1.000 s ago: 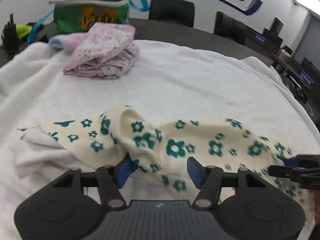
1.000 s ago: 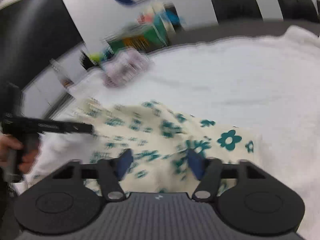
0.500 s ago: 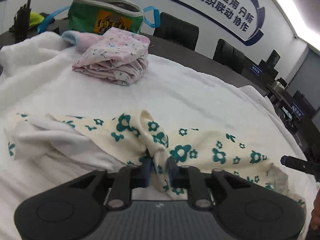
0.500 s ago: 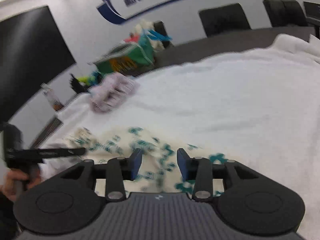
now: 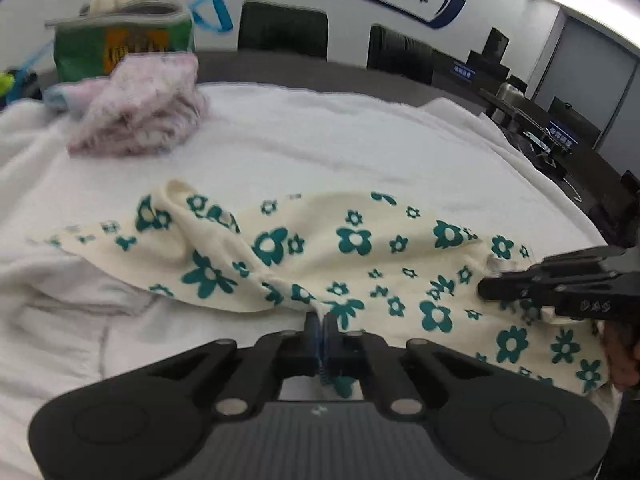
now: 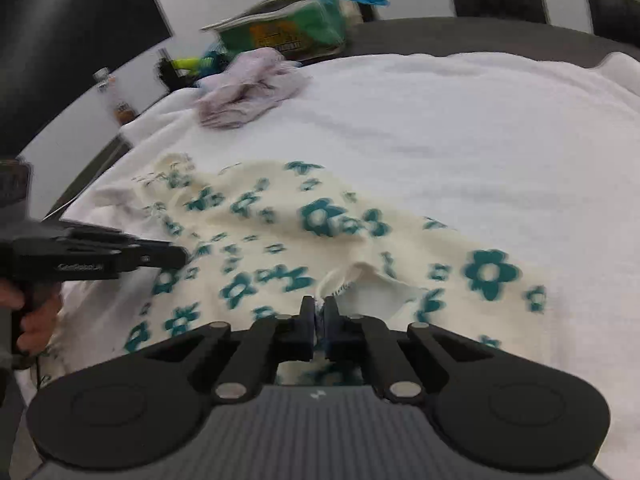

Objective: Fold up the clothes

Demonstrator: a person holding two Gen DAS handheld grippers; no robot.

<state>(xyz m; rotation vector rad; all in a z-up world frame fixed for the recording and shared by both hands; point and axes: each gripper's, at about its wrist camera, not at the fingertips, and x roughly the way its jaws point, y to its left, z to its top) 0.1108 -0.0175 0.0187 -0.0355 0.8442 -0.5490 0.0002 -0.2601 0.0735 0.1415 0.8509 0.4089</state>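
A cream garment with teal flowers (image 5: pixel 352 248) lies crumpled across the white towel-covered table (image 5: pixel 320 140). My left gripper (image 5: pixel 320 320) is shut on a pinched fold of the garment at its near edge. In the right wrist view the same floral garment (image 6: pixel 320 224) spreads ahead, and my right gripper (image 6: pixel 319 306) is shut on its edge beside a white inner label. The right gripper shows from the side at the right of the left wrist view (image 5: pixel 486 290). The left gripper shows at the left of the right wrist view (image 6: pixel 182 258), held by a hand (image 6: pixel 36 316).
A folded pink floral pile (image 5: pixel 140 112) sits at the far left of the towel, with a green bag (image 5: pixel 120 48) behind it. Black chairs (image 5: pixel 282 36) line the far table edge. The pink pile (image 6: pixel 252 84) and green bag (image 6: pixel 284 32) also show in the right wrist view.
Both grippers went from open over the floral garment to shut on its near edge. The cloth between them is now pulled flatter.
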